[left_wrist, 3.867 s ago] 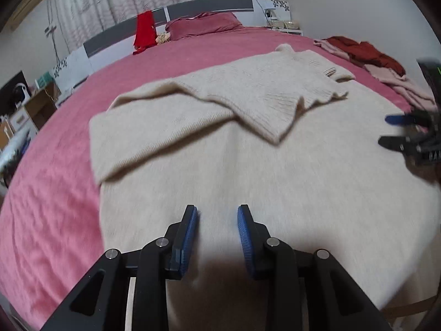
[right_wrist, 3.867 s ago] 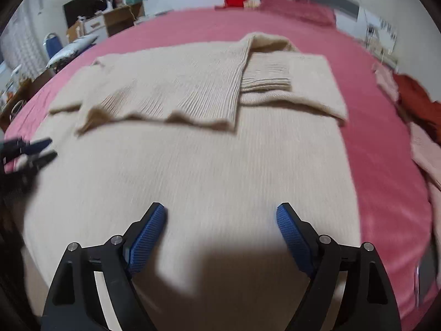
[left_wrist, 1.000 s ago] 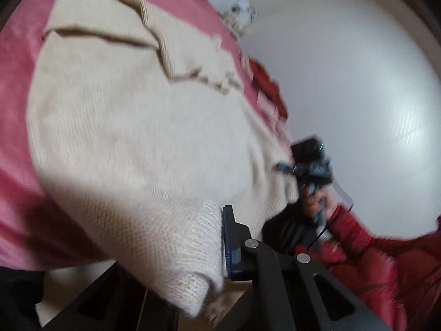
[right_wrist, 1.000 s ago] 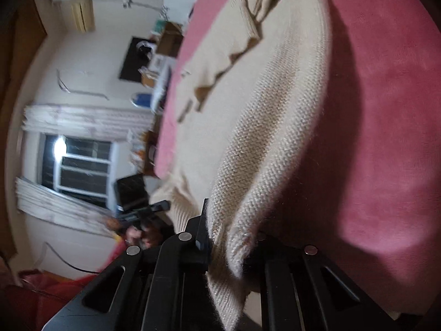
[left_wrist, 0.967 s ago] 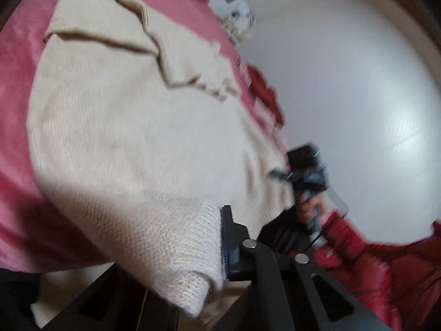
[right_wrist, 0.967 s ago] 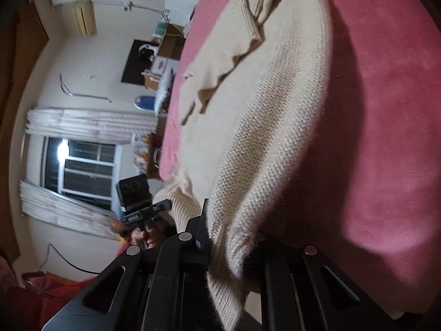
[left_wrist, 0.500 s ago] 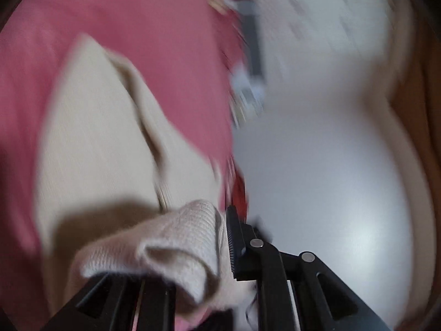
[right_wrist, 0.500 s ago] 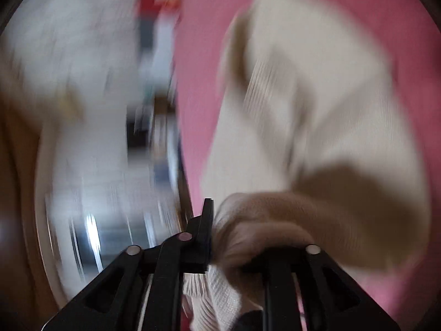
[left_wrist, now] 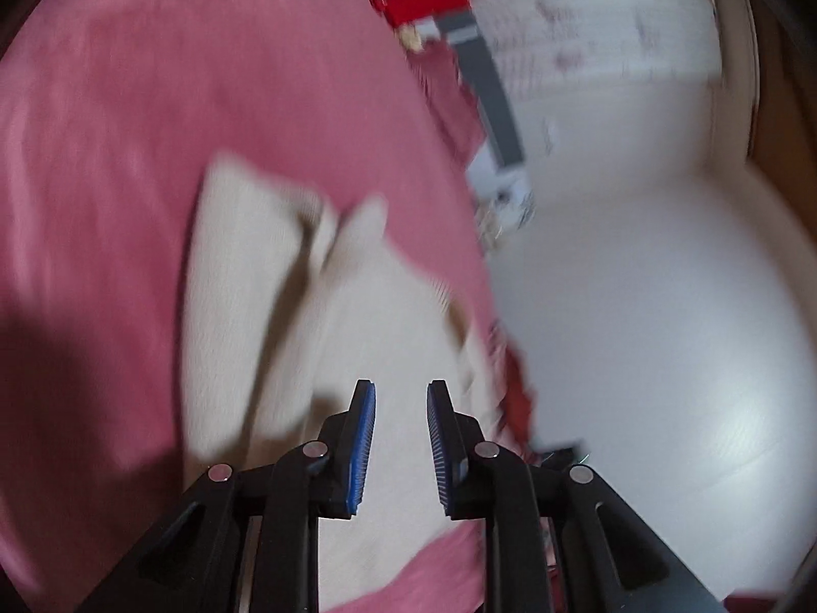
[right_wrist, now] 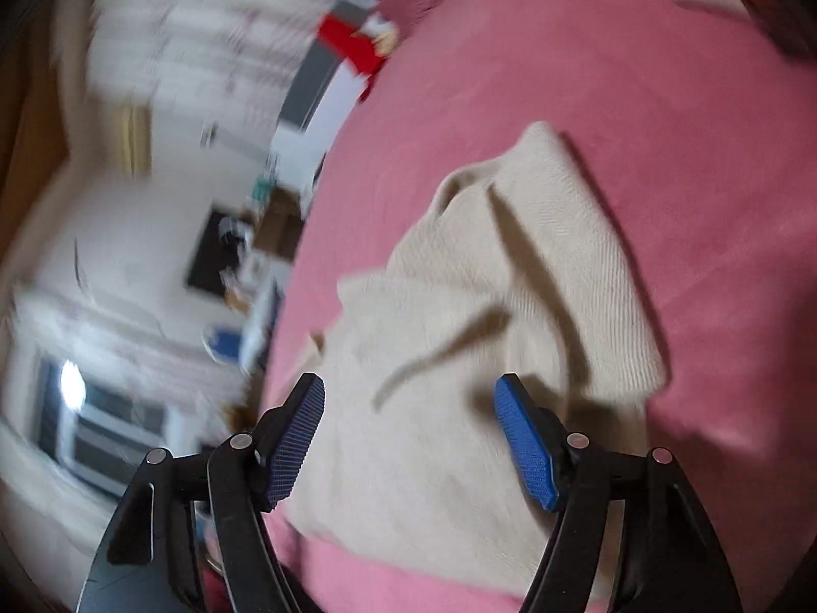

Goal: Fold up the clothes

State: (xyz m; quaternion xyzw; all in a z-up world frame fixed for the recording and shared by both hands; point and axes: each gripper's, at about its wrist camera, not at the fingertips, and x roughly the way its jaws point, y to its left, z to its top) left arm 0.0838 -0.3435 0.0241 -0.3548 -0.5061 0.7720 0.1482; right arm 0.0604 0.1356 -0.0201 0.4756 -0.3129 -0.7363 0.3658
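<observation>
Both hand-held grippers, left (left_wrist: 401, 442) and right (right_wrist: 412, 442), spread, empty, above folded cream sweater (right_wrist: 490, 337) on pink bed (right_wrist: 664, 117)

cream knit sweater (right_wrist: 490, 357), pink bed (right_wrist: 664, 127), red cloth (left_wrist: 418, 0), grey headboard (left_wrist: 490, 81), blue-padded black right gripper (right_wrist: 411, 439)

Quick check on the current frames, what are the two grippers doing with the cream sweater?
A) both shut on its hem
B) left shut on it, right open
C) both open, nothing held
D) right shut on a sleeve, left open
C: the left gripper and right gripper both show a bare gap between their blue pads, while the sweater lies folded on the pink bed, clear of the fingers.
</observation>
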